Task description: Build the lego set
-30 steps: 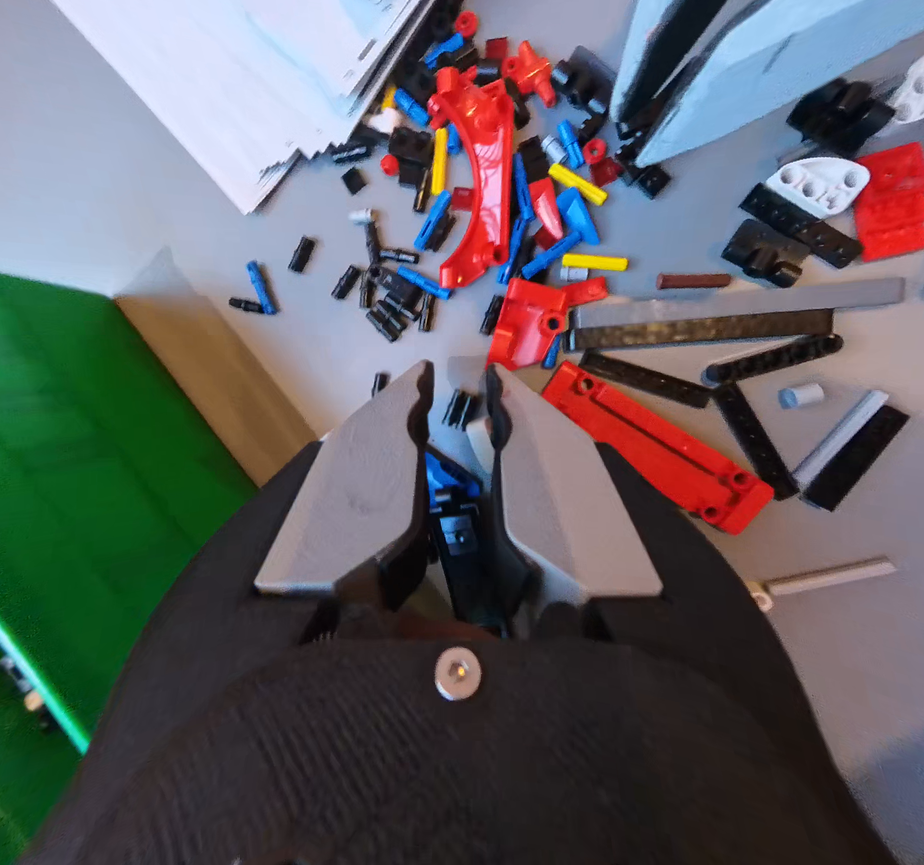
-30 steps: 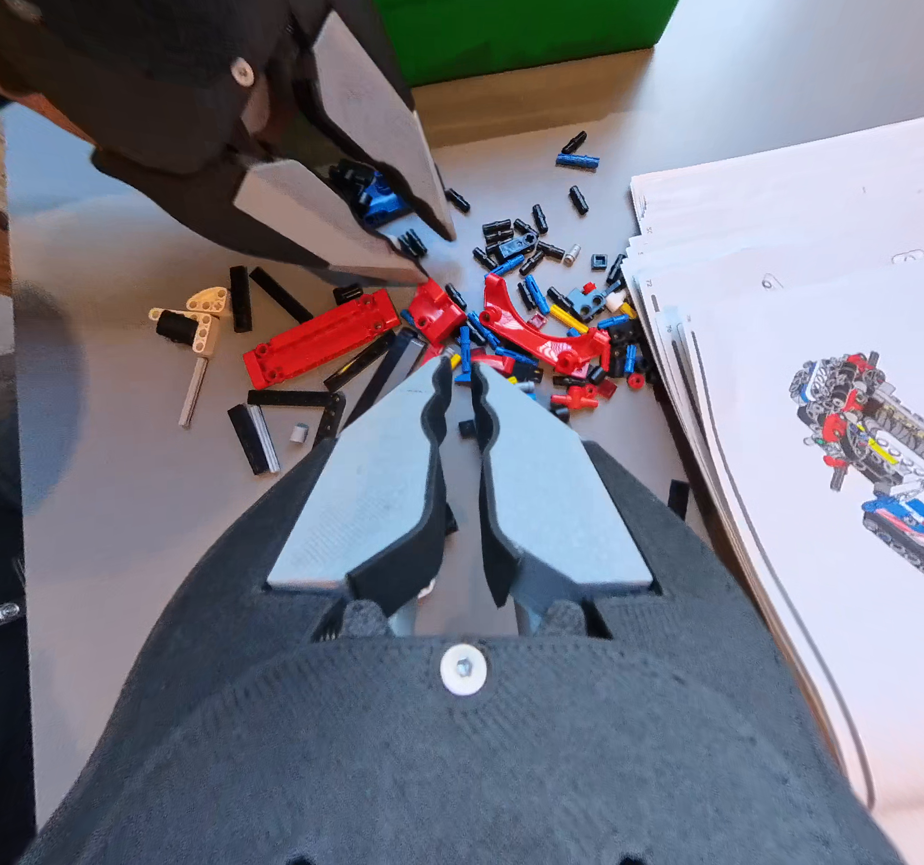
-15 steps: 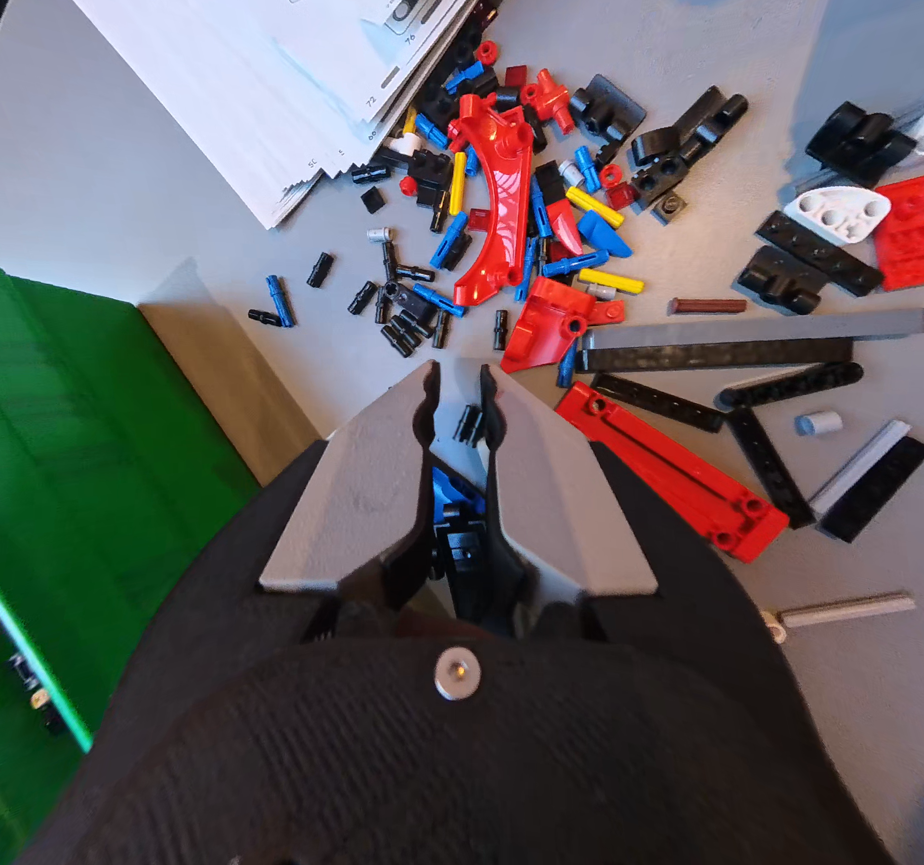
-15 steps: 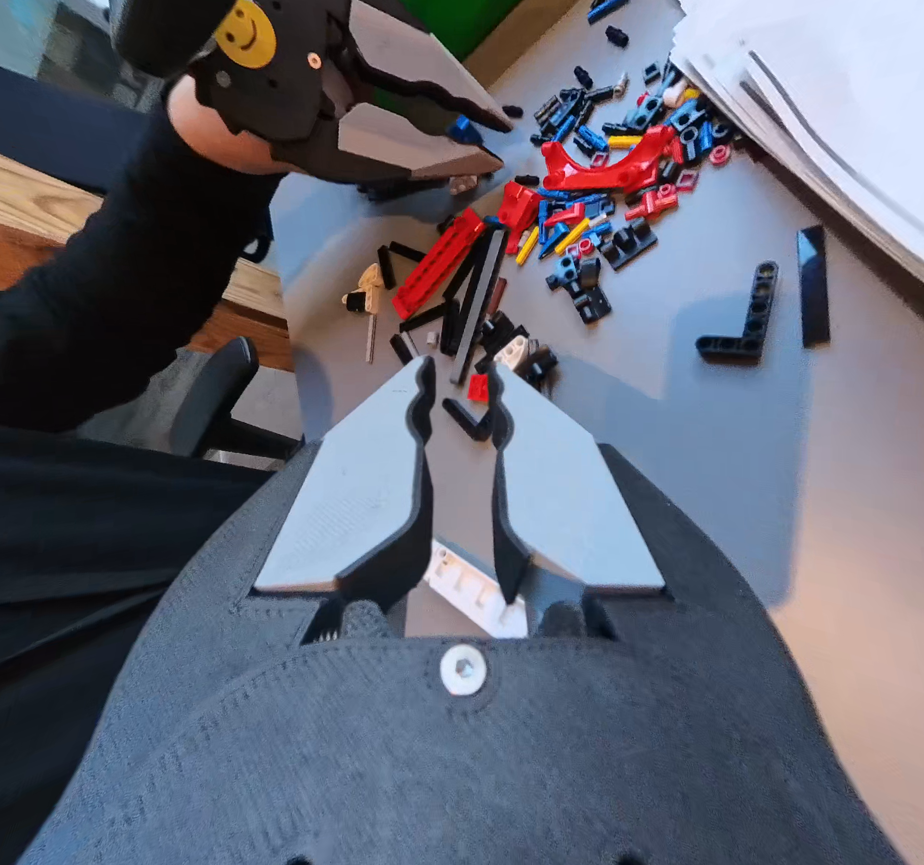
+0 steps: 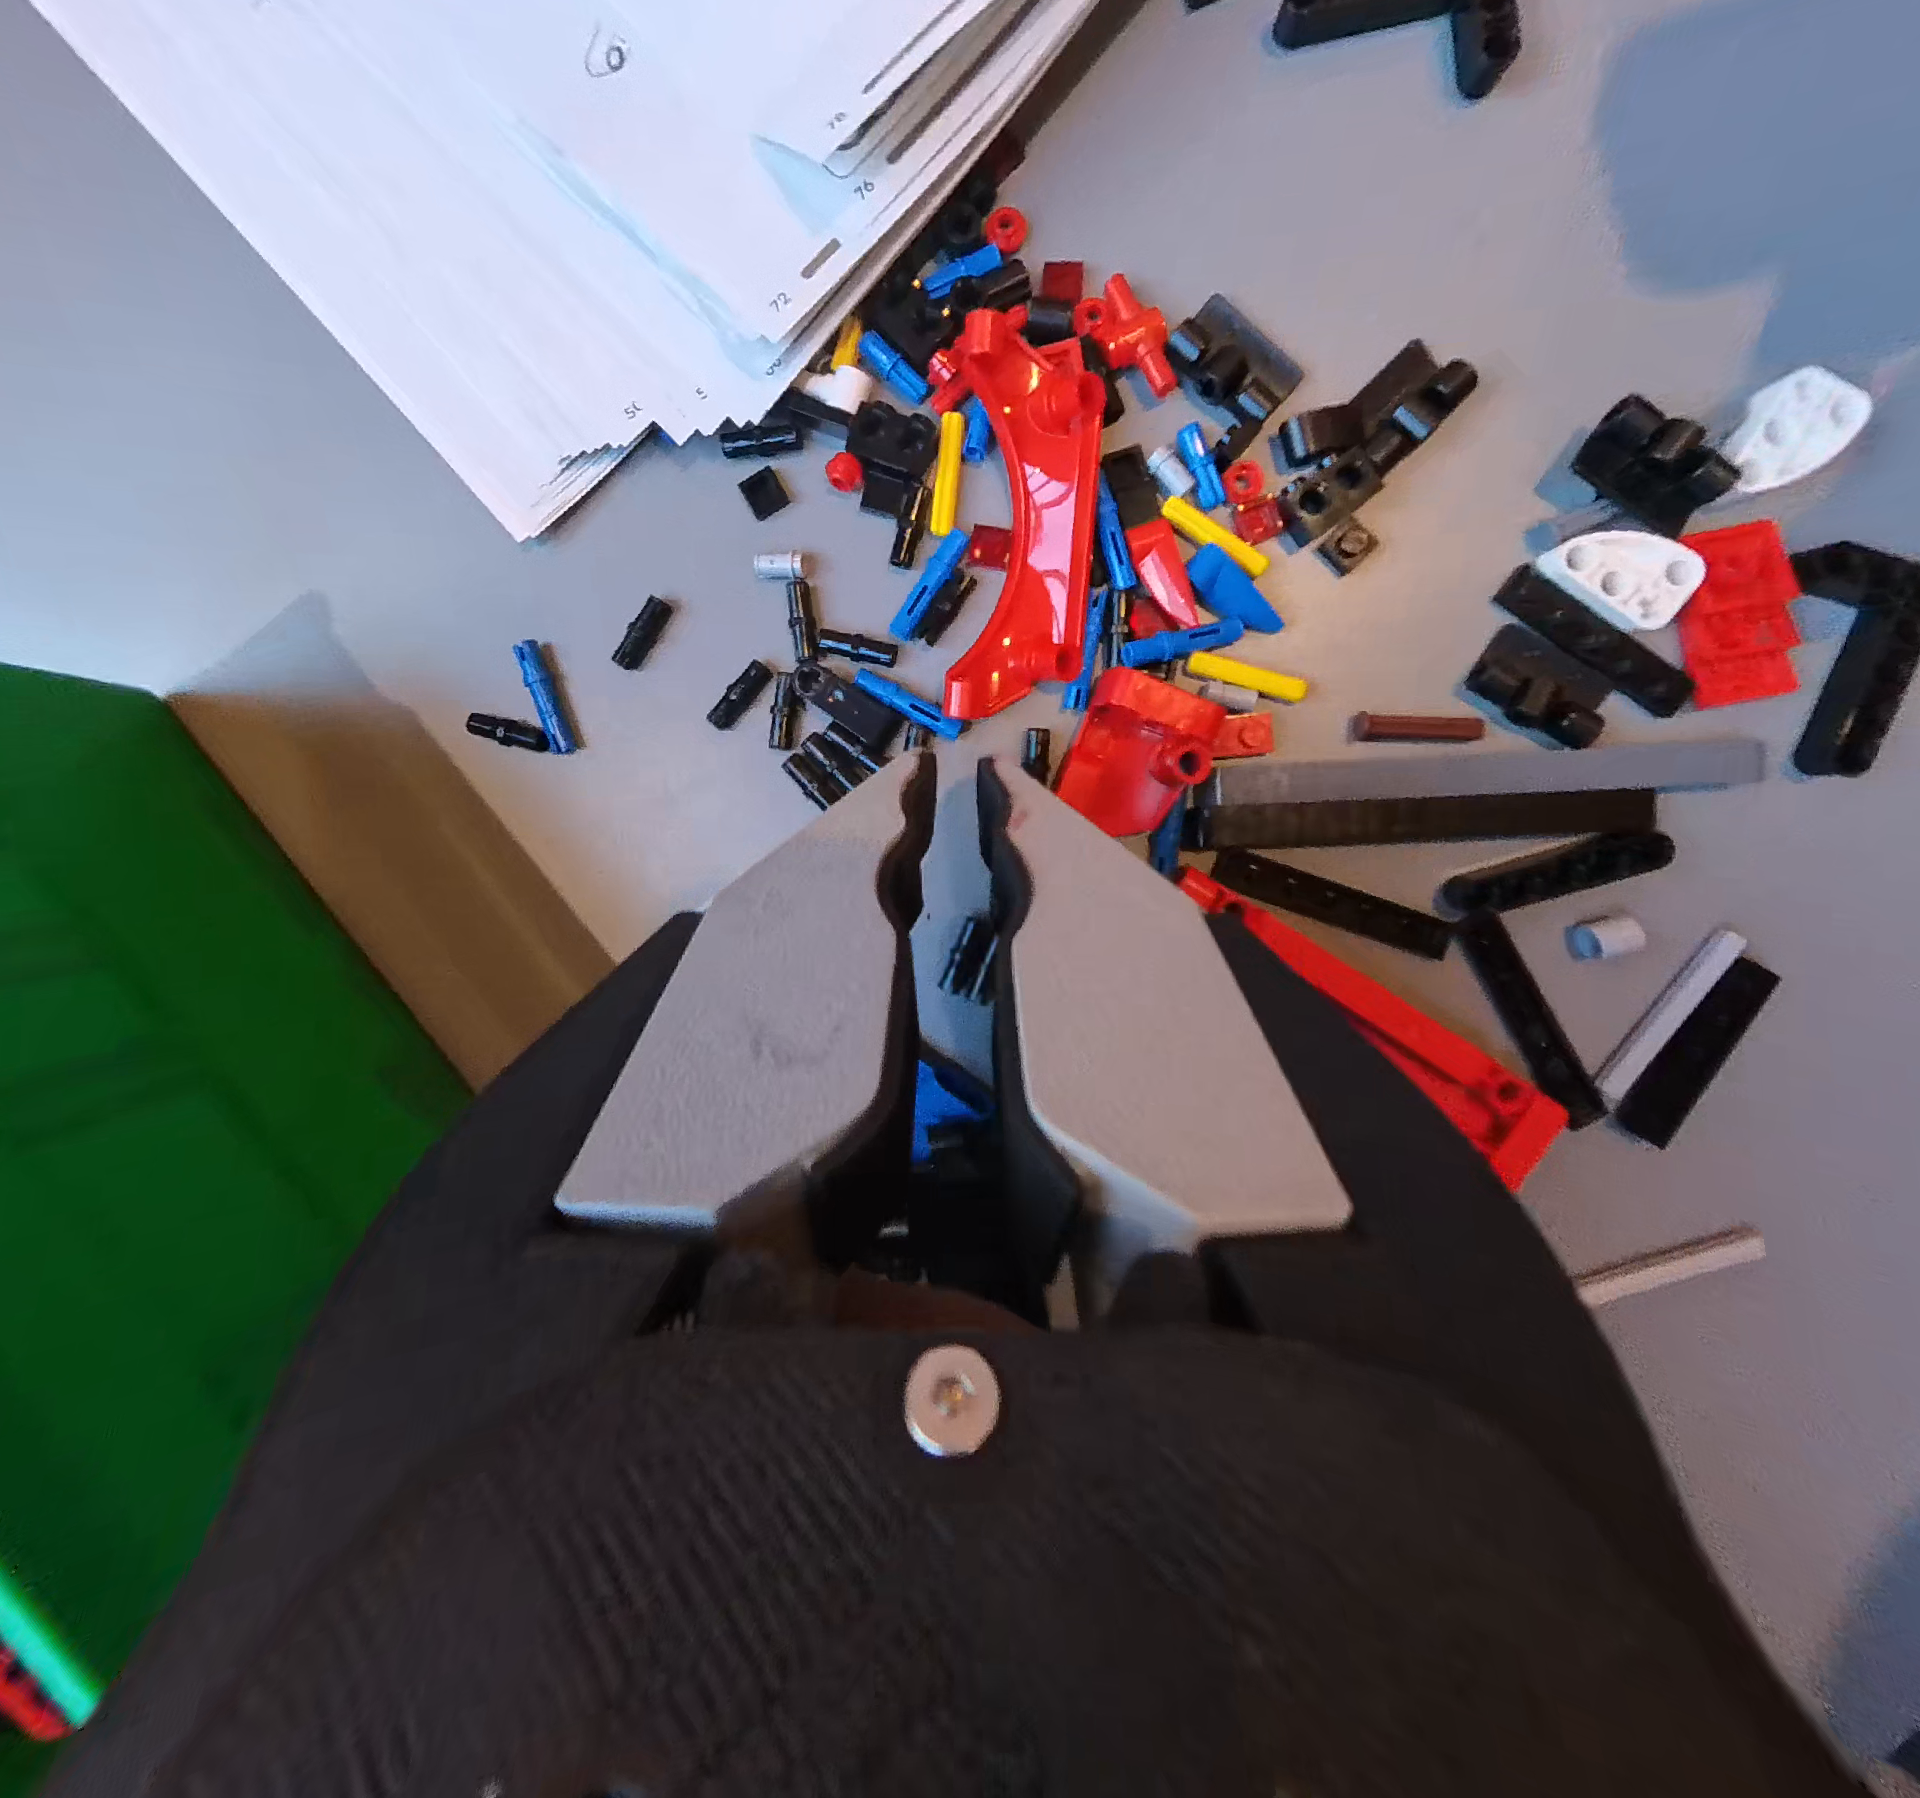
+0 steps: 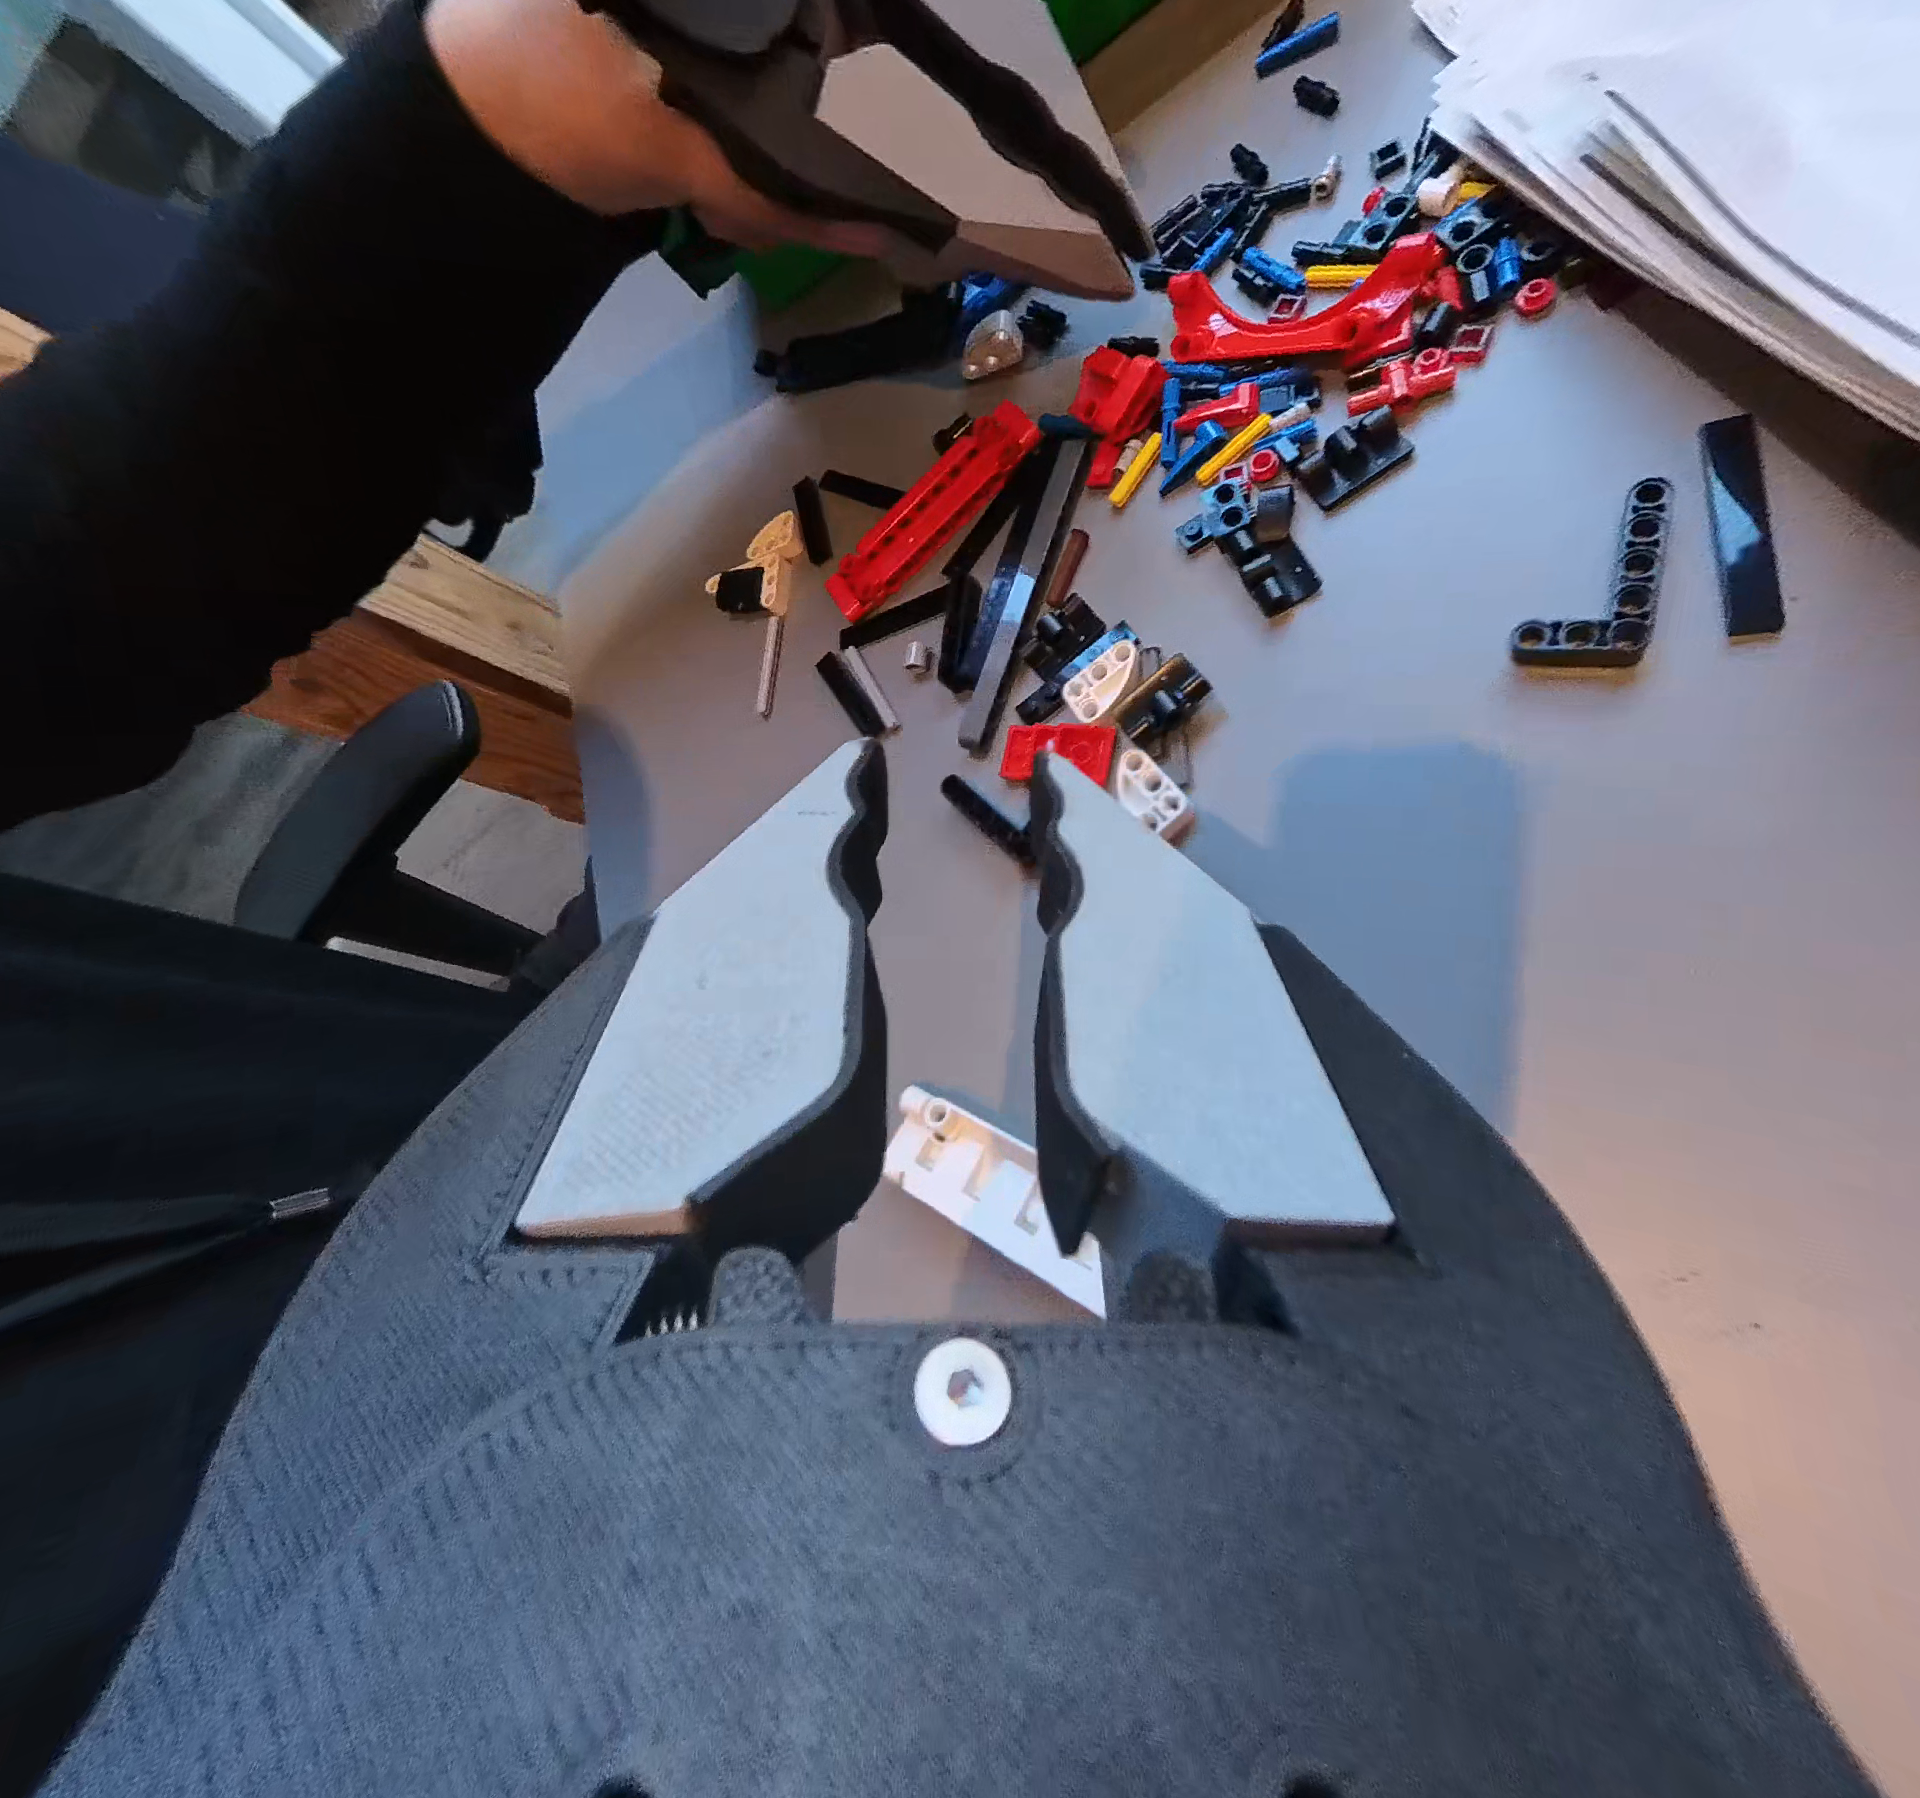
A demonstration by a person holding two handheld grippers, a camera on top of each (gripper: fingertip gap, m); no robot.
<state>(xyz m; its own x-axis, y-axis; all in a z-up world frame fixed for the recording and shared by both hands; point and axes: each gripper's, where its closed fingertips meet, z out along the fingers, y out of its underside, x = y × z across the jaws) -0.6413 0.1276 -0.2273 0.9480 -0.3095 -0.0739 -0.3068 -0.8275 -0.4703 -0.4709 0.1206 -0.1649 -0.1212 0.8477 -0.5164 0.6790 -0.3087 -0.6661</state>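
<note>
Loose lego pieces lie in a pile on the grey table (image 6: pixel 1455 917): a red curved arch (image 5: pixel 1034 522) (image 6: pixel 1309 314), a long red beam (image 5: pixel 1403 1021) (image 6: pixel 935 512), and many black, blue and yellow pins. My left gripper (image 5: pixel 953 772) (image 6: pixel 1127 268) hovers at the pile's near edge. Its jaws are closed to a thin slit with nothing between the tips. A black and blue sub-assembly (image 6: pixel 914 335) (image 5: pixel 951 1109) lies on the table under it. My right gripper (image 6: pixel 958 772) is open and empty. A black pin (image 6: pixel 987 818) lies on the table seen between its tips, and a white panel (image 6: pixel 987 1187) lies below its fingers.
A stack of white instruction sheets (image 5: pixel 520 138) (image 6: pixel 1714 86) borders the pile. A green box (image 5: pixel 156 1021) stands on the far side of my left gripper from the pile. A black L-shaped beam (image 6: pixel 1621 585) and a black tile (image 6: pixel 1740 522) lie apart. A chair (image 6: pixel 353 792) is beyond the table edge.
My right gripper has drawn back from the pile and the left gripper, turned, and opened wider. My left gripper's jaws have narrowed and it has risen slightly.
</note>
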